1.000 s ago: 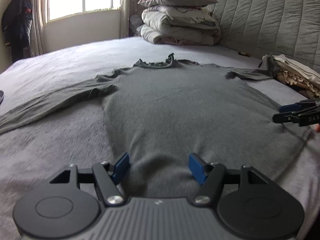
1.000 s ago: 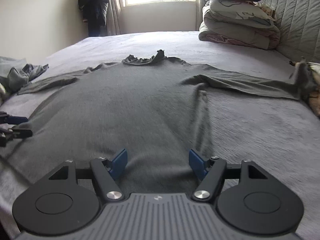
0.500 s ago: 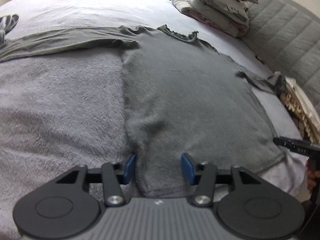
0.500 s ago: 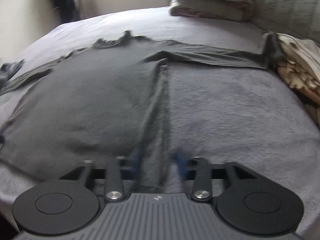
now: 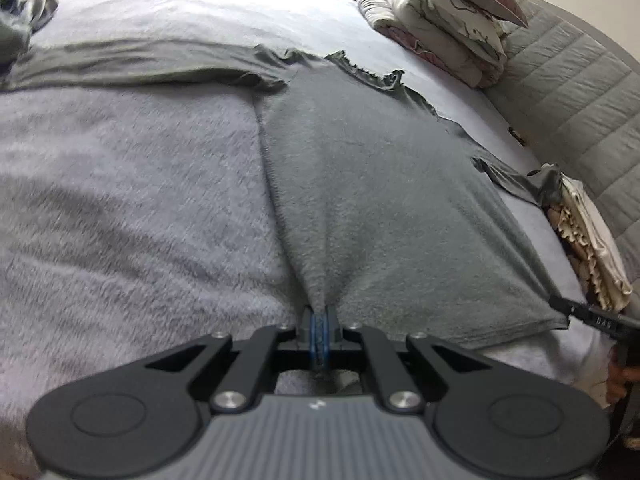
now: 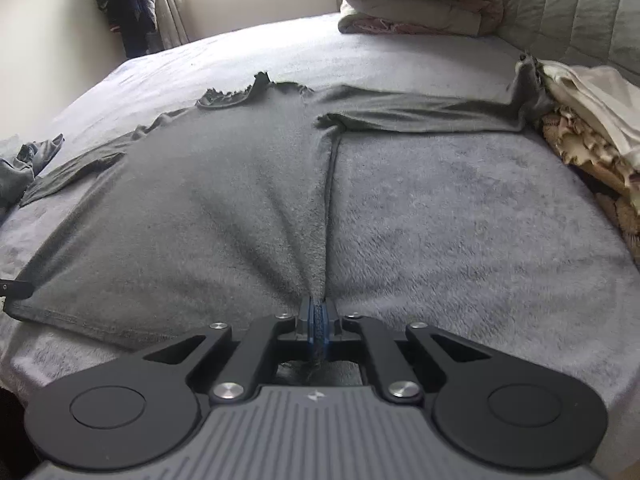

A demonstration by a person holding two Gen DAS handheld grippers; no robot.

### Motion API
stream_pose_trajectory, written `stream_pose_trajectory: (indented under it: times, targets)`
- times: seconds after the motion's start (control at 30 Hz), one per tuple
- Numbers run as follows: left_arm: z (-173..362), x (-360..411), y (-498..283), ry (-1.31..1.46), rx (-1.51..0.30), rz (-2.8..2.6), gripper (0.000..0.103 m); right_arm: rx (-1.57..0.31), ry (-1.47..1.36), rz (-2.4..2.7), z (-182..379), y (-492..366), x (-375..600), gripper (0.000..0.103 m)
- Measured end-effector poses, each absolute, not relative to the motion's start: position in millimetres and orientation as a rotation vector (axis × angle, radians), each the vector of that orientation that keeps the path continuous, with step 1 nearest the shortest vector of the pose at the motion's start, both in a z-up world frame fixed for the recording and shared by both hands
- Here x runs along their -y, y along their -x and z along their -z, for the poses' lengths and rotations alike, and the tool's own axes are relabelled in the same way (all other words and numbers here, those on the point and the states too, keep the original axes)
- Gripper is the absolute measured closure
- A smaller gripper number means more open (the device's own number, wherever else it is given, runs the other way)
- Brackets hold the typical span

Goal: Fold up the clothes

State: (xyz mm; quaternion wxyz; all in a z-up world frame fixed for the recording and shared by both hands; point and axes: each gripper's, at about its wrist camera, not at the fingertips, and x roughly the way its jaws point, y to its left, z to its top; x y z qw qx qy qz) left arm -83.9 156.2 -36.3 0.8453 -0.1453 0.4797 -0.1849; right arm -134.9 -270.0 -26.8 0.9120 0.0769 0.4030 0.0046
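Observation:
A grey long-sleeved sweater lies spread flat on the bed, neck away from me, sleeves stretched out to both sides. My left gripper is shut on the sweater's bottom hem at its left corner, and the fabric bunches into a ridge between the blue pads. In the same way my right gripper is shut on the hem at the right corner, with folds fanning out from the pinch. The right gripper's tip shows at the far right of the left wrist view.
The bed has a fuzzy light grey blanket. Folded quilts and a pillow are stacked by the padded headboard. A pile of cream clothes lies at the right edge, a crumpled grey garment at the left. A dark coat hangs by the window.
Both grippers tipped down, came to the hem corners and went from wide open to shut on the sweater, which now puckers at each pinch.

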Motion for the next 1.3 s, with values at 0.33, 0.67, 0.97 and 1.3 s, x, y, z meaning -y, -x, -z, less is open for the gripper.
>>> stream_pose_trajectory:
  times: [0.33, 0.67, 0.97, 1.3]
  targets:
    - [37, -156, 77, 0.259, -1.021, 0.424, 0.076, -0.887, -0.118, -0.007, 36, 125, 268, 0.093]
    - [55, -171, 60, 0.497, -1.201, 0.570, 0.054, -0.959, -0.201, -0.103, 39, 123, 277, 0.063]
    - [34, -196, 70, 0.778, -1.074, 0.658, 0.097, -0.823, -0.339, -0.124, 9, 137, 290, 0.097]
    - [65, -192, 73, 0.616, -1.234, 0.458, 0.096, -0.981, -0.172, -0.051, 40, 122, 277, 0.097]
